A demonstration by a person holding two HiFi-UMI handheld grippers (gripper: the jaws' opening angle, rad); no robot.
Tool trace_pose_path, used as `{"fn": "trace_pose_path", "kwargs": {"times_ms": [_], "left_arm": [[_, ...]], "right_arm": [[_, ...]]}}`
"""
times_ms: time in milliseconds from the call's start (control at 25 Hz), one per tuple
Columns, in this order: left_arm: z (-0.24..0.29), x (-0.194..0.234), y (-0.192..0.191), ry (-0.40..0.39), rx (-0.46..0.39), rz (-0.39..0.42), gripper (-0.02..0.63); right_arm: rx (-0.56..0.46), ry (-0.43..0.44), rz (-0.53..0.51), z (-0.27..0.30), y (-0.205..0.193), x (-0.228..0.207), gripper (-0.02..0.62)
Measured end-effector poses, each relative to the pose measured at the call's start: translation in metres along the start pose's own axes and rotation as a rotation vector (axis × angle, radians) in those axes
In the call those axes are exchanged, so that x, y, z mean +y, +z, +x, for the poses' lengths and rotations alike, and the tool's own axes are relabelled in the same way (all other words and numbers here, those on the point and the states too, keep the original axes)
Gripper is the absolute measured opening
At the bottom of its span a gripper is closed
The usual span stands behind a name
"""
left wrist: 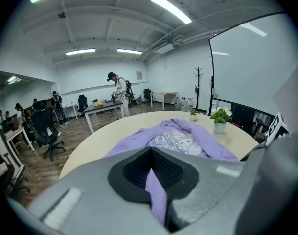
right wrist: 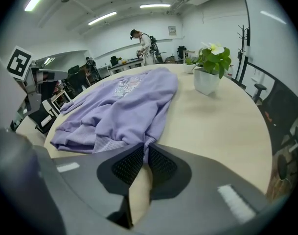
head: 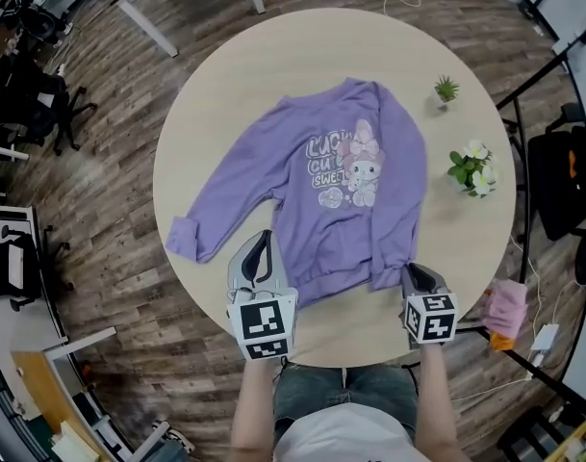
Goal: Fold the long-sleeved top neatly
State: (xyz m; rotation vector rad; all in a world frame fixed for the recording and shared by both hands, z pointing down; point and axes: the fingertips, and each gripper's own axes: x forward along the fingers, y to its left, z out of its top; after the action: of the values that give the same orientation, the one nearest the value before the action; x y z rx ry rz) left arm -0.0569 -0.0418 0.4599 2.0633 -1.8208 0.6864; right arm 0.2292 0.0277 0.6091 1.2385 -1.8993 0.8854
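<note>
A purple long-sleeved top [head: 321,191] lies spread on the round table [head: 225,94], its cartoon print facing up. One sleeve stretches out to the left; the other is folded down along the body's right side. My left gripper [head: 264,243] is at the hem's left part, shut on a fold of purple fabric [left wrist: 156,192] that stands between its jaws. My right gripper [head: 411,273] is at the near right corner, its jaws nearly closed, with the ribbed cuff [right wrist: 145,146] pinched at their tips. The top [right wrist: 124,102] stretches away from them.
Two small potted plants [head: 446,89] [head: 473,168] stand on the table's right side, the bigger one [right wrist: 210,70] close to the top. Office chairs [head: 42,104] stand at the left on the wood floor. A pink item [head: 507,311] lies beyond the table's right edge.
</note>
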Motion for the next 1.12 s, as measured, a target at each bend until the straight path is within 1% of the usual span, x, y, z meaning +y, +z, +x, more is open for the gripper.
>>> {"fn": "trace_pose_path", "kwargs": {"times_ms": [160,400,640,800,880,1000,1120], "left_arm": [[0.001,-0.007,0.002,-0.018,-0.004,0.008,0.002],[0.0,-0.013,0.003,-0.034,-0.008,0.014,0.002],[0.0,-0.016,0.003,-0.047,-0.009,0.021,0.002],[0.0,-0.016,0.001,-0.052,-0.004,0.019,0.002],[0.0,-0.015,0.0,-0.053,-0.003,0.017,0.002],[0.0,-0.013,0.0,-0.05,-0.007,0.021,0.002],[-0.002,-0.012,0.002,-0.049,-0.012,0.025,0.002]], "right_arm": [[0.002,-0.017,0.011,-0.006,-0.007,-0.006,0.058],[0.008,-0.035,0.065,-0.016,-0.021,-0.014,0.06],[0.014,-0.06,0.085,-0.021,-0.034,-0.023,0.06],[0.008,-0.075,0.083,-0.02,-0.035,-0.024,0.065],[0.0,-0.093,0.072,-0.022,-0.033,-0.025,0.076],[-0.014,-0.126,0.036,-0.029,-0.028,-0.029,0.142],[-0.039,-0.133,-0.008,-0.039,-0.017,-0.029,0.153]]}}
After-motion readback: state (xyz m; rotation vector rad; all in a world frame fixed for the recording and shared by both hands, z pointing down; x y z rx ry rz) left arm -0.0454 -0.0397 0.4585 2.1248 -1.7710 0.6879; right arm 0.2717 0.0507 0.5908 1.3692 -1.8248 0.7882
